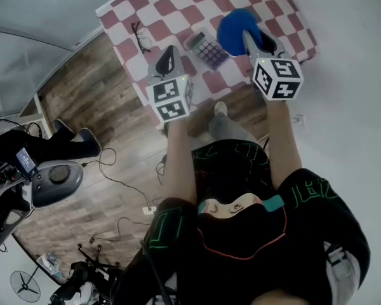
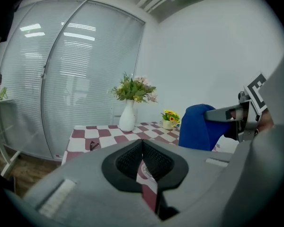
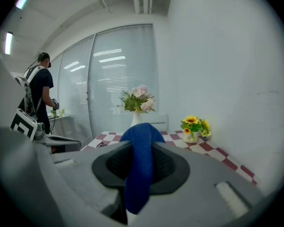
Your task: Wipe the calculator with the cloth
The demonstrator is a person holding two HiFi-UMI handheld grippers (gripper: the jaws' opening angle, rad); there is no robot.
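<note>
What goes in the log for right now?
right tongs: shut on blue cloth | left tongs: shut, empty | calculator: lying on checked table

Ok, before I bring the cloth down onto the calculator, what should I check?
1. Cloth held: ok. The right gripper is shut on the blue cloth.
2. Calculator reachable: ok. The calculator lies uncovered on the checked table.
3. Cloth over the calculator: not ok. It hangs beside it, on the right.
4. Left gripper free to steady: ok. The left gripper has its jaws together, with nothing between them.
5. Glasses out of the way: ok. The glasses lie apart, to the calculator's left.
6. Cloth height above the table: cannot tell.
</note>
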